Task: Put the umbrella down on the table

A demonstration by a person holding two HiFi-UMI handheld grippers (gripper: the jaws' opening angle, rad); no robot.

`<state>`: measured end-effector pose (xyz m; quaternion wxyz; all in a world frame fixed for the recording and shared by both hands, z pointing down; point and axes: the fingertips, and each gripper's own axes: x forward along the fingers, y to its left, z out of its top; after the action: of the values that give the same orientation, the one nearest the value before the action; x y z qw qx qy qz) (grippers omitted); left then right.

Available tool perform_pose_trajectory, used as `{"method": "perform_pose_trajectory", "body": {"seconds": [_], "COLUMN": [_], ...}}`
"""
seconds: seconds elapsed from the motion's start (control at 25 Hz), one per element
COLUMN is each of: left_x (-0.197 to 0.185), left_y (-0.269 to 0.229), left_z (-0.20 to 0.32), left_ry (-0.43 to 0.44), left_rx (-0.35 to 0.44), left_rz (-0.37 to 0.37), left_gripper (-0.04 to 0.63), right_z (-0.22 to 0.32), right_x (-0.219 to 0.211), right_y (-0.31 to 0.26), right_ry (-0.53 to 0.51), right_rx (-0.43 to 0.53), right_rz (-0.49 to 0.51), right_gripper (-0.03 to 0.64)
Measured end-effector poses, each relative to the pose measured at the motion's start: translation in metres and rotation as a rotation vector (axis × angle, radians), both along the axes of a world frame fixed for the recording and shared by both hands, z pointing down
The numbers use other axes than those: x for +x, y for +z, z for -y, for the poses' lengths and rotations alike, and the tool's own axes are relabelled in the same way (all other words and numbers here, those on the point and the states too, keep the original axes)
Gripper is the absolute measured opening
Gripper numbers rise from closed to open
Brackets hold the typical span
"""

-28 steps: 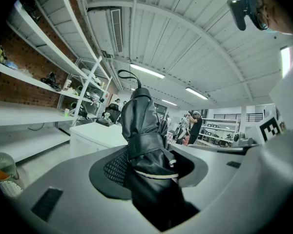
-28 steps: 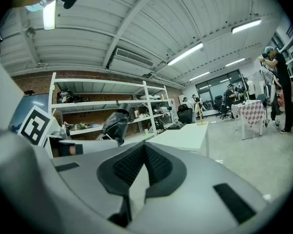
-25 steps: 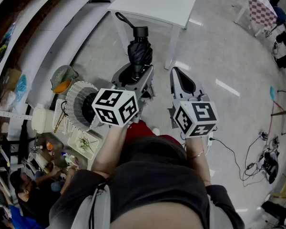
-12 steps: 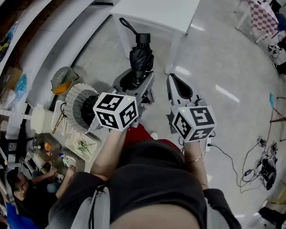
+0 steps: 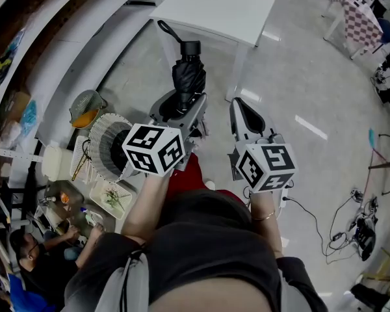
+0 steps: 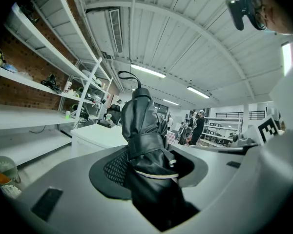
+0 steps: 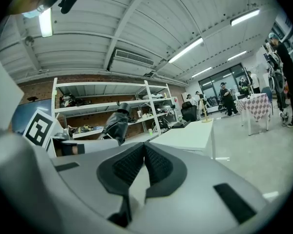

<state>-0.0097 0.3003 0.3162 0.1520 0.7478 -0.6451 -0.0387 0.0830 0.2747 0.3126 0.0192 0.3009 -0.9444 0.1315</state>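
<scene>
While the folded umbrella [image 5: 189, 77] stands clamped in the jaws of the left gripper [image 5: 180, 107], held over the floor short of the white counter [image 5: 227, 8], and the right gripper [image 5: 242, 106] has its jaws closed on nothing, the setting-down is not yet done.

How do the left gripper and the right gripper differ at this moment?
The left gripper is clamped on a folded black umbrella, which sticks out ahead of it; the right gripper holds nothing. The left gripper's jaws stand apart around the umbrella, while the right gripper's jaws are closed together. Both are held side by side in front of the person, pointing towards the white table.
</scene>
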Motion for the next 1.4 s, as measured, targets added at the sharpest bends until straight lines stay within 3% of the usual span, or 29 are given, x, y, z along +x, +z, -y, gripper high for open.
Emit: {"method": "perform_pose_trajectory", "body": {"seconds": [0.56, 1.4], "left_x": [-0.053, -0.211], "left_y": [0.007, 0.023], "left_z": [0.072, 0.228], "left_ry": [-0.005, -0.006], "left_rx": [-0.003, -0.046], "left_rz": [-0.021, -0.071], "left_gripper": [0.222, 0.222], "right_z": [0.066, 0.228], "right_x": [-0.031, -0.189], "right_y": [0.013, 0.032], "right_ry": [0.034, 0.046], "right_rx": [-0.034, -0.117], "right_rz": [-0.019, -0.057], "right_gripper": [0.020, 0.020]}}
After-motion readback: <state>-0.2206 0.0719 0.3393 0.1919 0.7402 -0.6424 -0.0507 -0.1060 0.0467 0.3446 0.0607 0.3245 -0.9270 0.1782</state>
